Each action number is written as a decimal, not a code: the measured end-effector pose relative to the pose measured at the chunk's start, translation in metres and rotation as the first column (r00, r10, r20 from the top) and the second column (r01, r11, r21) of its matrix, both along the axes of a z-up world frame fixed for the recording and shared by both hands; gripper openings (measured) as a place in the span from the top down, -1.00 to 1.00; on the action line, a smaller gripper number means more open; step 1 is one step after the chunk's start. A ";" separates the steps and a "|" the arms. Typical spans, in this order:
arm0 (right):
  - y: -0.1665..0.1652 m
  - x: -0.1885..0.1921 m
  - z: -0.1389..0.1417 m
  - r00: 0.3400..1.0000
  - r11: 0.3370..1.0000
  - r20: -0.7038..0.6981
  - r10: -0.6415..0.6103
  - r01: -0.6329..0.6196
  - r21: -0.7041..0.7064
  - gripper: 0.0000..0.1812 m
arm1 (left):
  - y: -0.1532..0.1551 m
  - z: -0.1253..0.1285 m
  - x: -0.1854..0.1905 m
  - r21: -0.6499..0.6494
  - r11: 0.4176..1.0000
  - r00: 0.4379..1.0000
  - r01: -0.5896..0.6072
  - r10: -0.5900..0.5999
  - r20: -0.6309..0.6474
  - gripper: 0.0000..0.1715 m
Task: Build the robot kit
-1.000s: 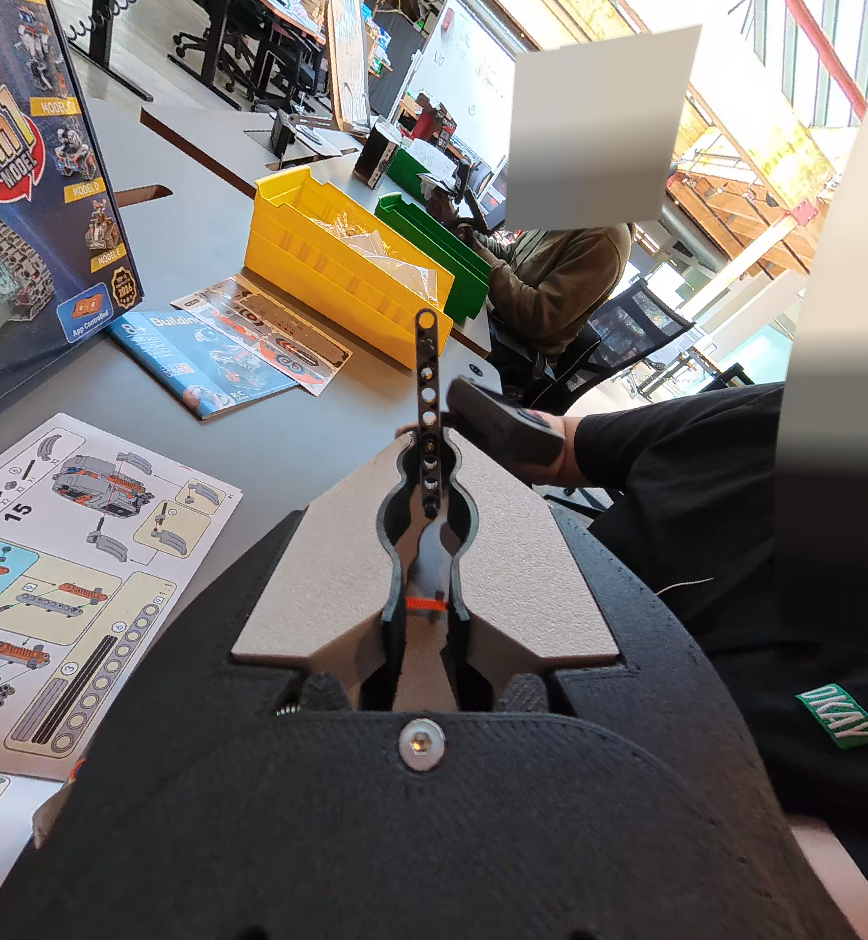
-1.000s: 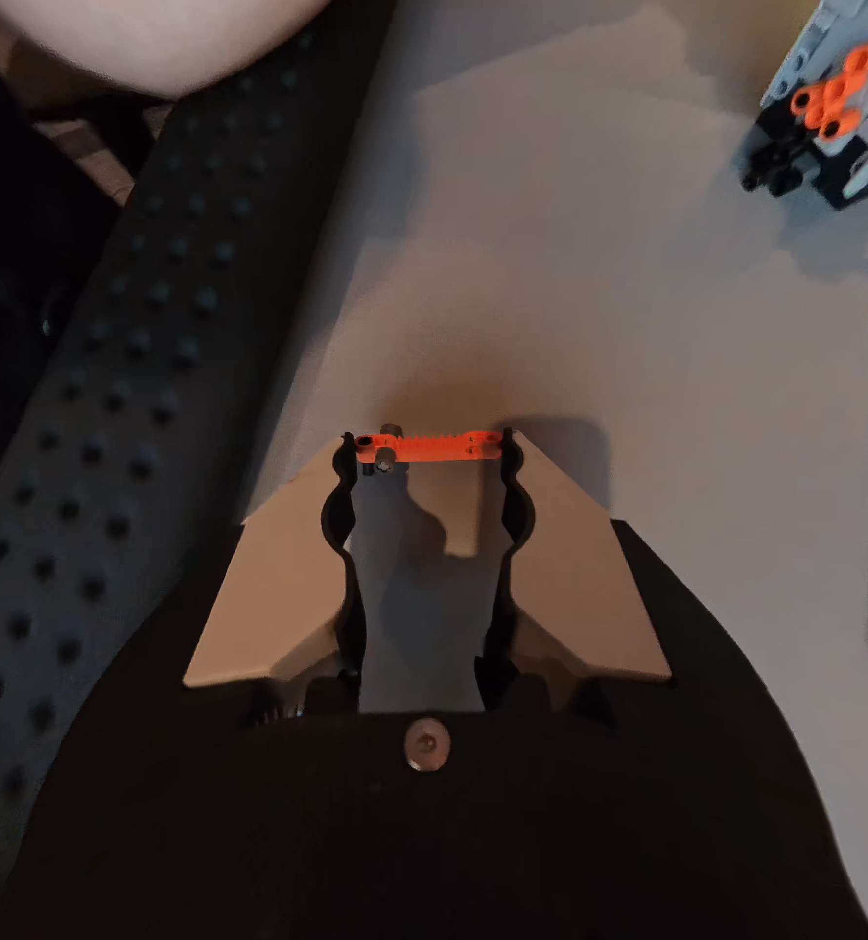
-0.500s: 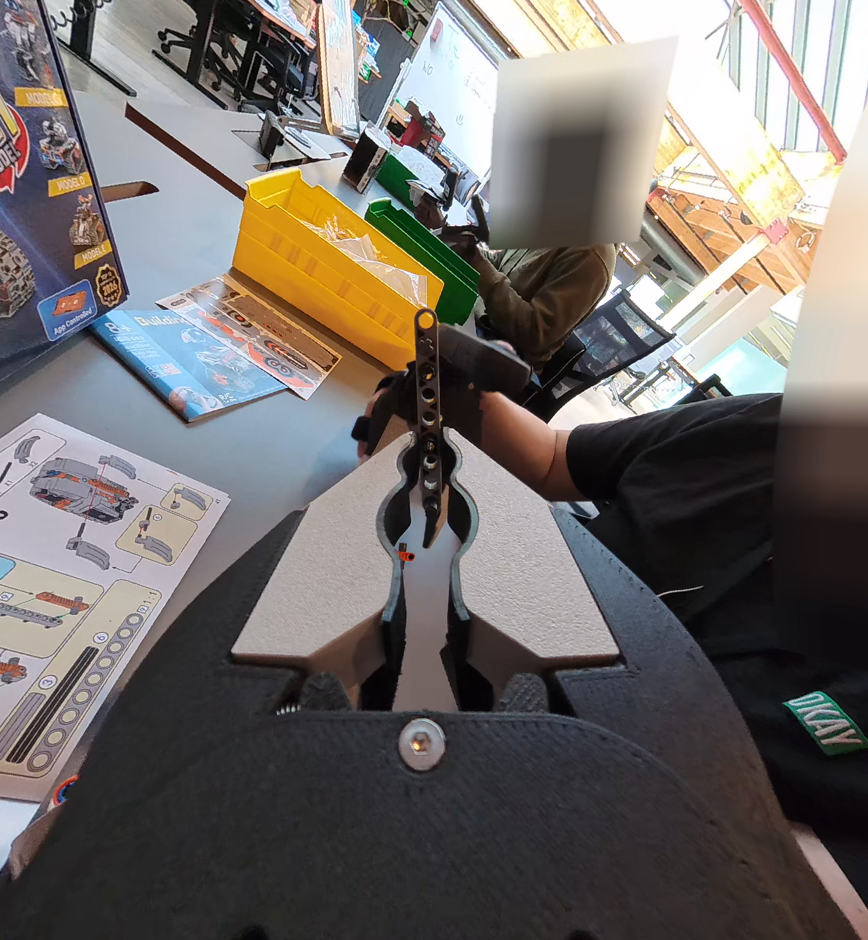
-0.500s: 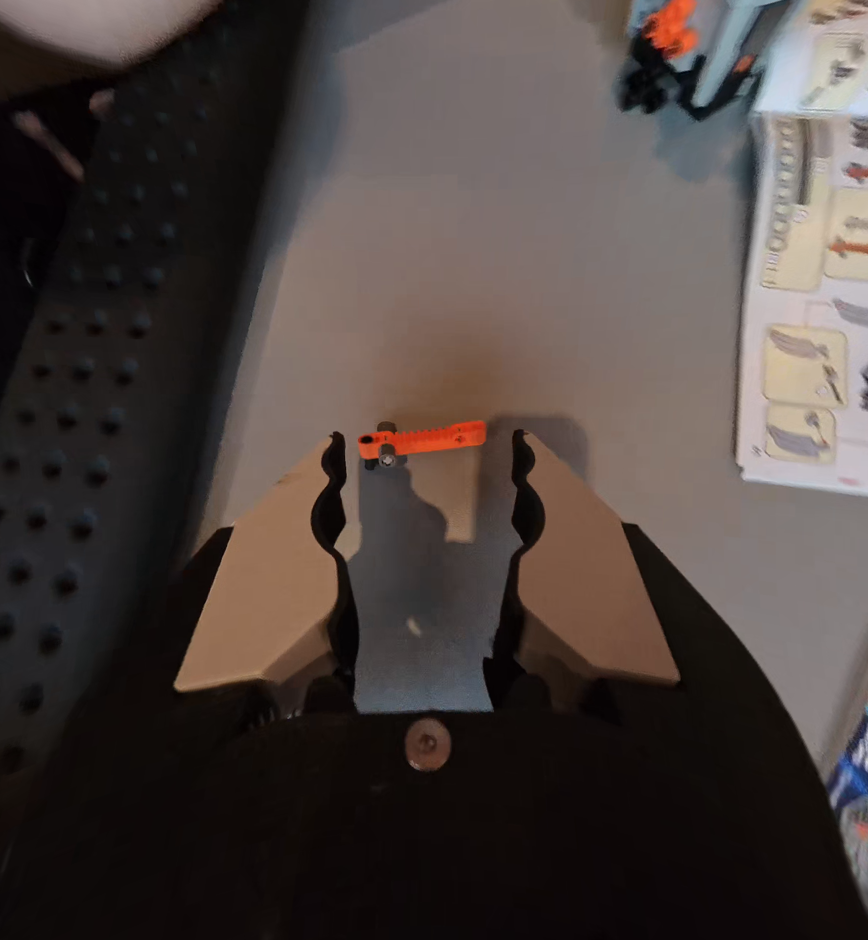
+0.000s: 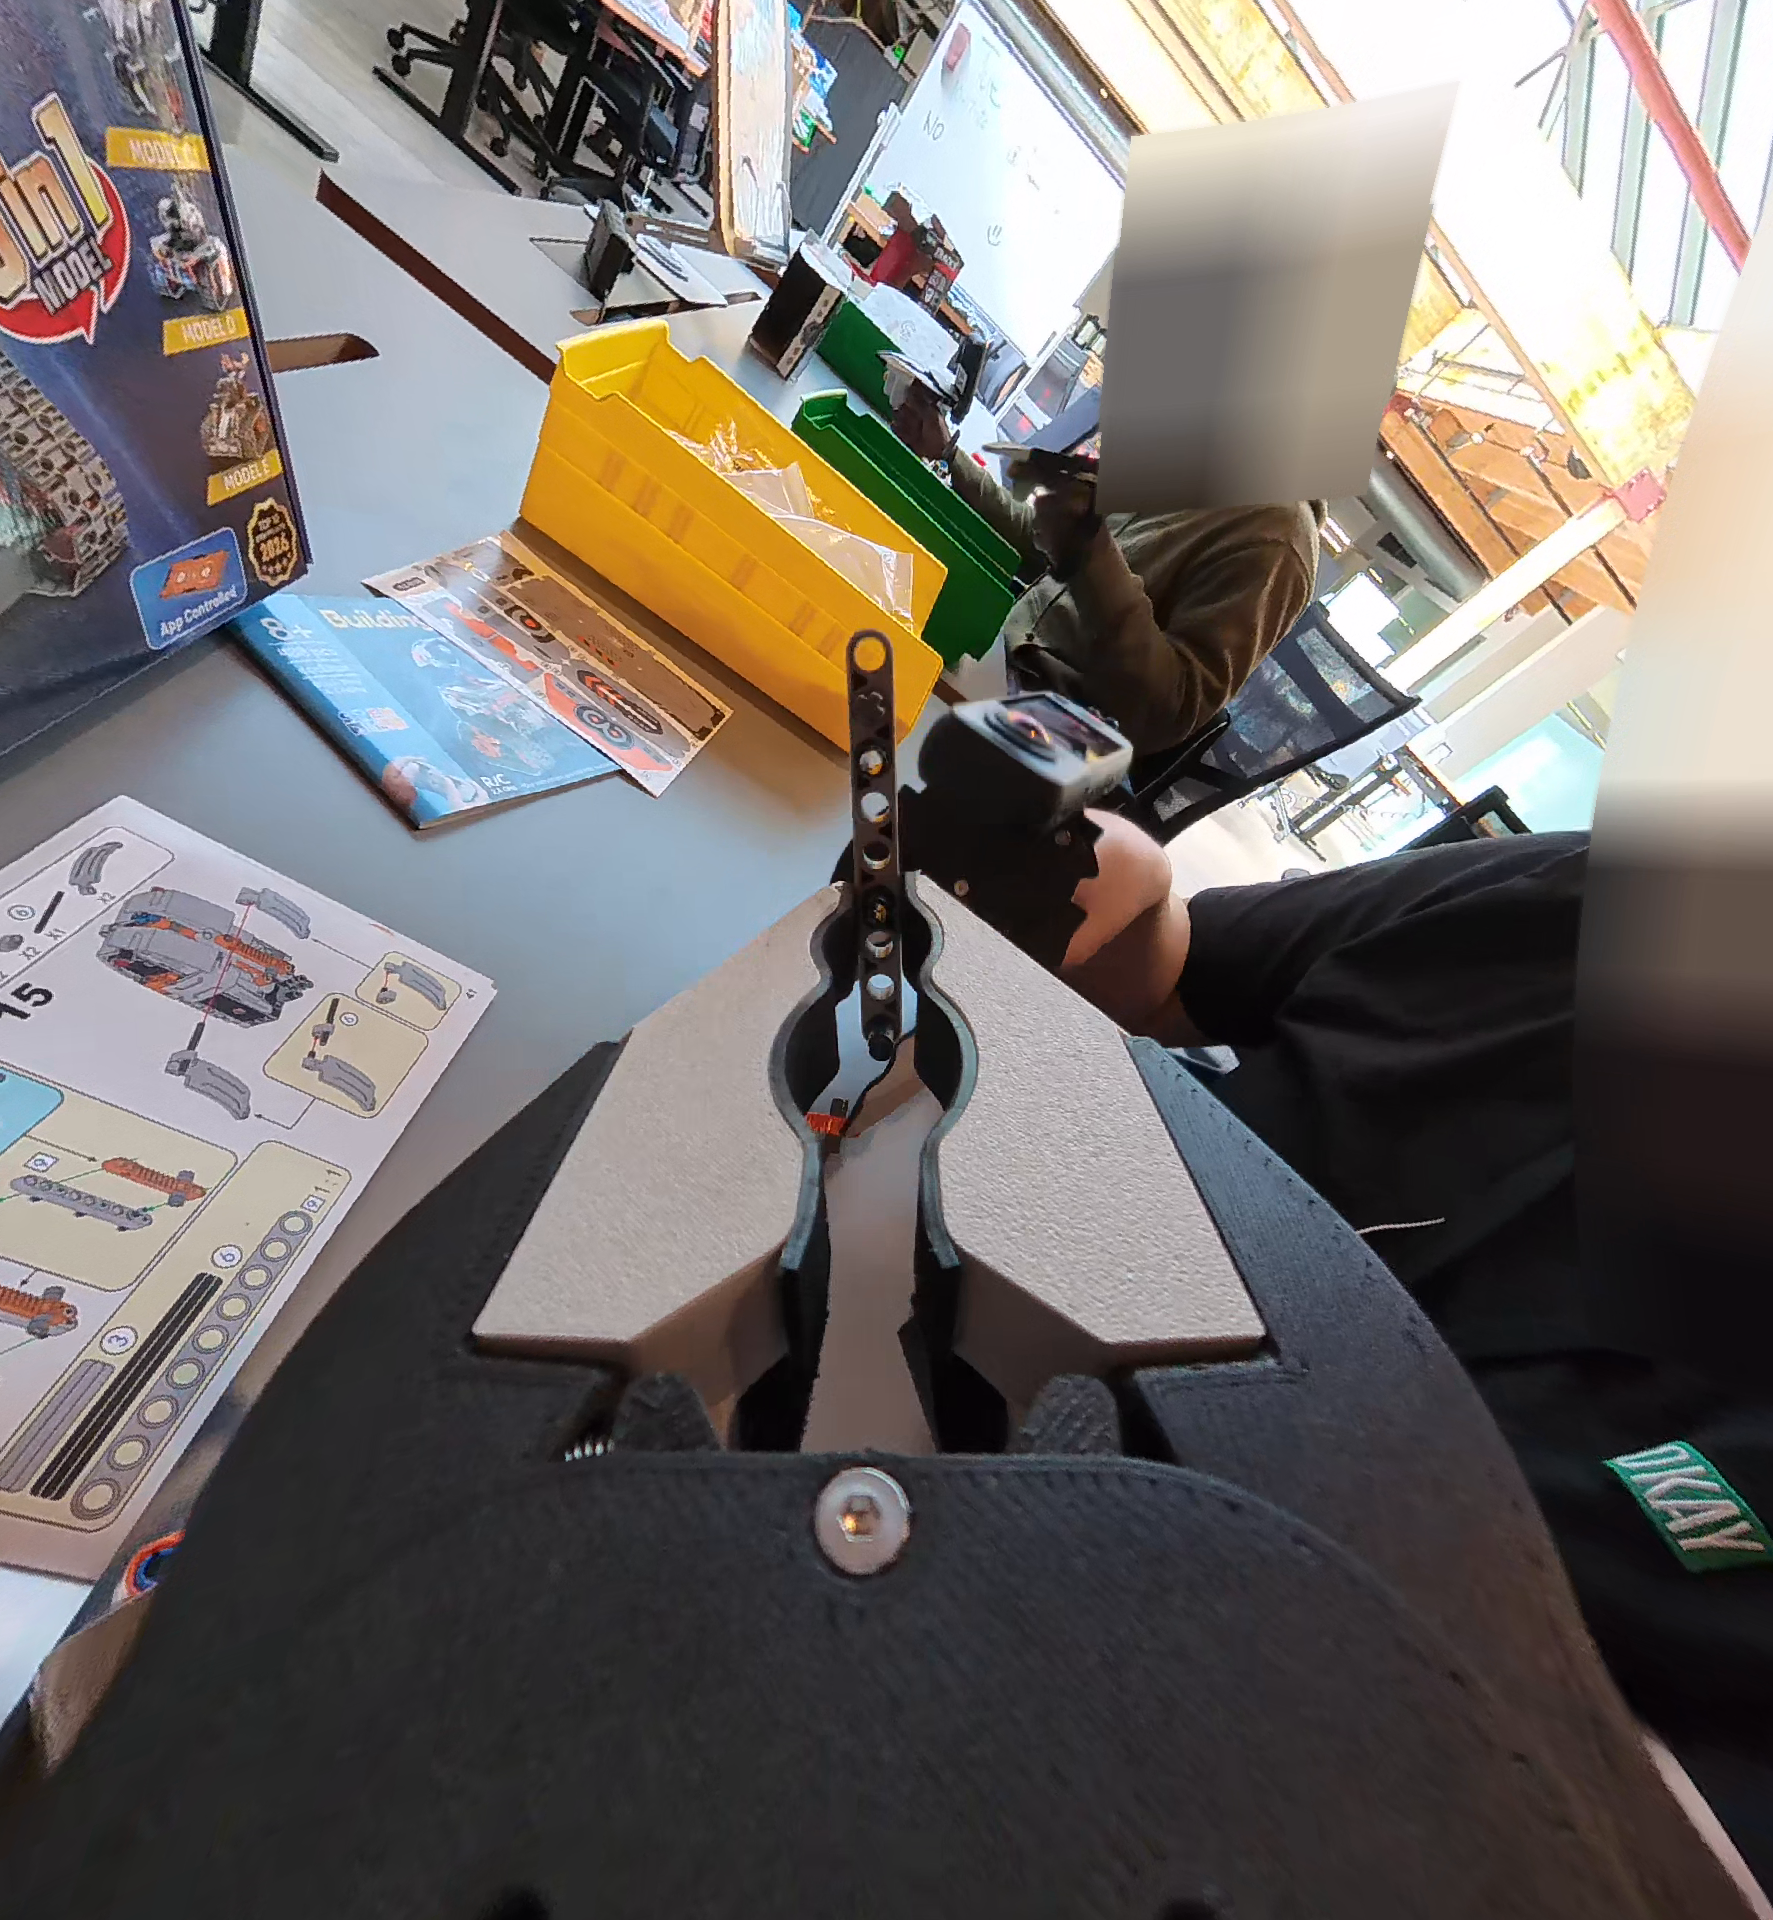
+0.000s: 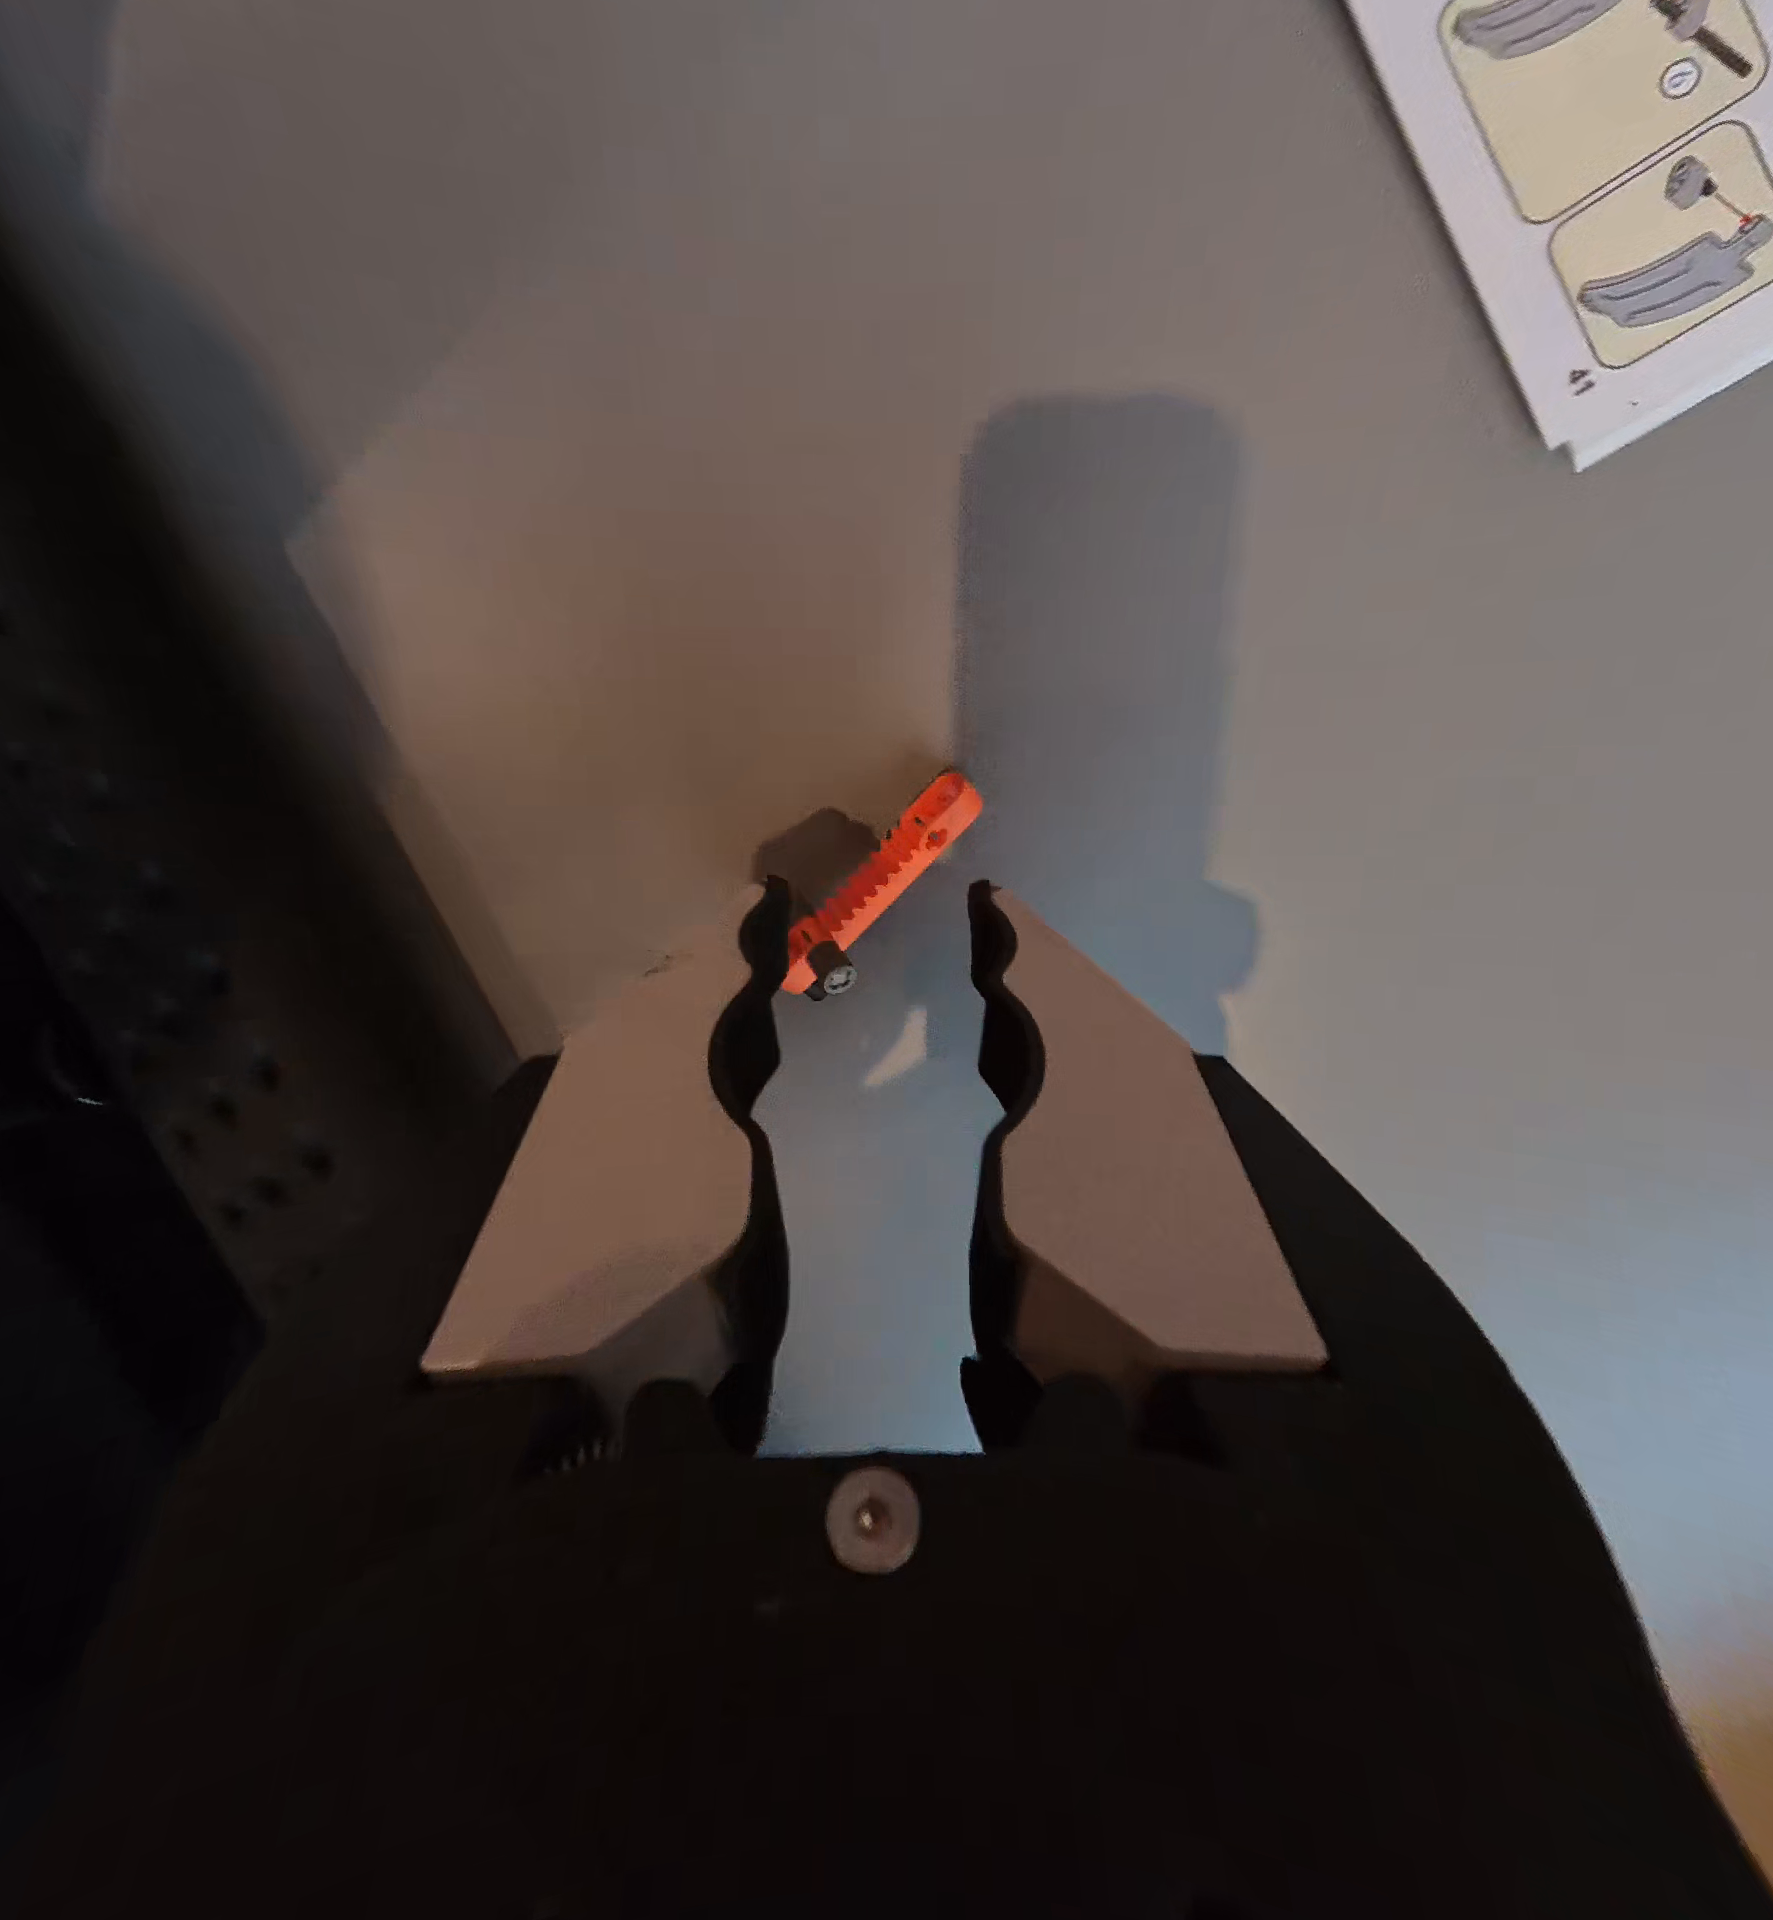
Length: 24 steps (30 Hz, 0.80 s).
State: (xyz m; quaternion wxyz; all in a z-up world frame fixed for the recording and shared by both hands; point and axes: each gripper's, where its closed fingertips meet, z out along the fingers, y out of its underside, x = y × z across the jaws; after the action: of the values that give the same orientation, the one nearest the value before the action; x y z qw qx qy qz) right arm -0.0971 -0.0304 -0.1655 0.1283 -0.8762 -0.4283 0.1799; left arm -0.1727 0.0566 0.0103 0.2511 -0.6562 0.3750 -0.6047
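My left gripper (image 5: 877,891) is shut on a black beam with holes (image 5: 874,769) and holds it upright above the grey table (image 5: 570,894). My right gripper (image 6: 877,891) is open and points down at the table (image 6: 1277,727). A small orange toothed rack (image 6: 884,881) with a dark pin at its near end lies slantwise at the fingertips, its near end close to the left finger (image 6: 757,977). In the left wrist view the right gripper's camera housing (image 5: 1027,738) shows just behind the beam, and a bit of the orange rack (image 5: 825,1122) shows through the finger gap.
An instruction sheet (image 5: 134,1091) lies at left and shows in the right wrist view too (image 6: 1640,208). A blue booklet (image 5: 414,696), a yellow bin (image 5: 653,499), a green bin (image 5: 903,488) and a tall box (image 5: 82,312) stand behind. A person (image 5: 1173,603) sits across. The left gripper's tips are roughly 20 cm from the right gripper's.
My right gripper has opened off the orange rack, which now lies slantwise instead of spanning the fingers. The left gripper still holds the black beam.
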 end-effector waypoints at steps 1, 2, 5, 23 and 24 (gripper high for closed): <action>-0.001 0.000 -0.003 0.999 1.000 0.033 0.024 -0.025 0.017 0.66 | 0.000 0.000 0.001 0.000 1.000 1.000 0.003 -0.003 0.001 0.95; -0.003 -0.001 -0.006 0.997 0.997 0.056 0.060 -0.062 0.035 0.72 | 0.000 0.000 0.001 -0.002 1.000 1.000 0.005 -0.005 0.000 0.95; -0.003 -0.003 -0.009 0.964 0.963 0.146 0.223 -0.241 0.123 0.86 | -0.001 -0.001 0.001 -0.004 1.000 1.000 0.006 -0.006 -0.003 0.95; 0.021 0.000 -0.011 0.832 0.743 0.333 0.443 -0.549 0.383 0.91 | -0.002 0.003 -0.002 -0.018 1.000 1.000 0.011 -0.010 0.024 0.95; 0.023 0.002 -0.011 0.838 0.751 0.333 0.433 -0.539 0.382 0.92 | -0.001 0.004 -0.002 -0.018 1.000 1.000 0.011 -0.011 0.025 0.95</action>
State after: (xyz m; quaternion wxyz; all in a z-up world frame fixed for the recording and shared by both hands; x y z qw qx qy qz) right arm -0.0953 -0.0073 -0.1761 0.2318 -0.6915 -0.6841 0.0007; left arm -0.1748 0.0552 0.0138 0.2464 -0.6489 0.3698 -0.6177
